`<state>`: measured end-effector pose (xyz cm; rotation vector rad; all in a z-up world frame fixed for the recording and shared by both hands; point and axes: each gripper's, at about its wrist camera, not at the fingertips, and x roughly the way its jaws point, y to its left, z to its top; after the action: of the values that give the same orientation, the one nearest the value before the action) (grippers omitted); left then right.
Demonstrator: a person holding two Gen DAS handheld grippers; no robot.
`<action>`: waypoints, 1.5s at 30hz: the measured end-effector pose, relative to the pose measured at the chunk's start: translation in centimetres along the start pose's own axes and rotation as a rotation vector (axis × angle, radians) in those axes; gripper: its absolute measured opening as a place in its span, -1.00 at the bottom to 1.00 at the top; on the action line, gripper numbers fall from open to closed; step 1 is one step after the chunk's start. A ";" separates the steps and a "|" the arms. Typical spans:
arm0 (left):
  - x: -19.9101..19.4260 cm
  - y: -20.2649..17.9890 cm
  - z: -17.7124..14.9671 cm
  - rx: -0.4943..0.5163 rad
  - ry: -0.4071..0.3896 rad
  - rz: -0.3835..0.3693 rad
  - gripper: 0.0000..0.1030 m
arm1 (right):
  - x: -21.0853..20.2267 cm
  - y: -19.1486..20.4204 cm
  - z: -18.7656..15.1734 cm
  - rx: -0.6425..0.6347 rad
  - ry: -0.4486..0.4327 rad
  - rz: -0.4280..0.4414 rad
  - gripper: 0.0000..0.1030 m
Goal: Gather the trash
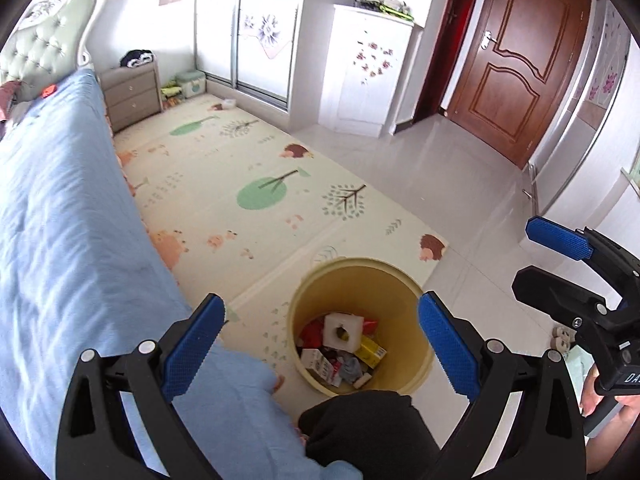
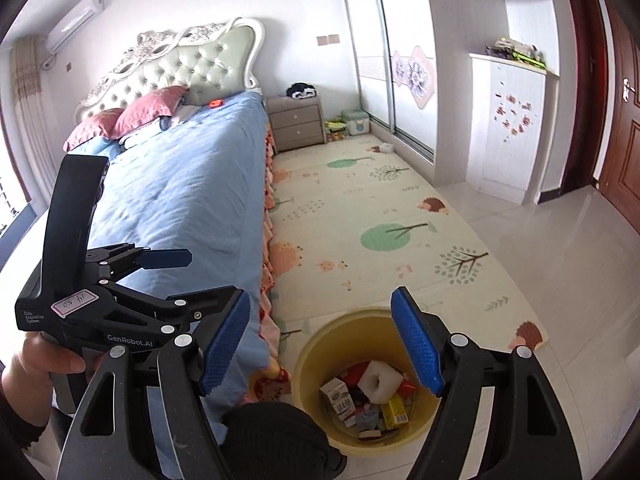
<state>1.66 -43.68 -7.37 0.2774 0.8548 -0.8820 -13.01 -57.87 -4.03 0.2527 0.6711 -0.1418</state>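
both tools are up above the floor and angled down at the yellow bin [image 1: 356,280], which sits at the corner of the play mat [image 1: 224,168], just beside the foot of the bed [image 1: 60,220], handy for whatever comes off either. the left tool [image 1: 320,344] stands wide with nothing between its blue pads, and the right tool [image 2: 324,344] is just as wide and just as bare. the trash is in the bin: a white foam block [image 2: 380,378] lies on top, a milk carton [image 2: 339,398] and a small yellow box [image 2: 396,412] lean beside it, with red wrappers tucked under. a dark knee [image 2: 276,436] pokes in below, so the person looks to be standing right over the bin. with no loose litter plainly visible on the mat or floor, my read is the collecting is about done.
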 end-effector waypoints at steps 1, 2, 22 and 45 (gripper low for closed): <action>-1.1 1.0 -0.4 -0.013 -0.022 0.023 0.90 | 0.1 1.2 0.4 -0.019 -0.009 0.014 0.38; -2.1 2.0 -0.8 -0.027 -0.039 0.047 0.90 | 0.3 2.6 0.8 -0.045 -0.020 0.014 0.41; -19.0 18.9 -11.7 -0.313 -0.281 0.493 0.92 | 5.3 24.6 1.0 -0.274 -0.035 0.340 0.51; -22.5 21.8 -13.0 -0.412 -0.371 0.629 0.92 | 7.2 28.0 2.7 -0.247 -0.125 0.322 0.69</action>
<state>3.75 -10.34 -1.43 0.0096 0.5316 -0.1485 0.03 -32.08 -1.33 0.1100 0.5100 0.2312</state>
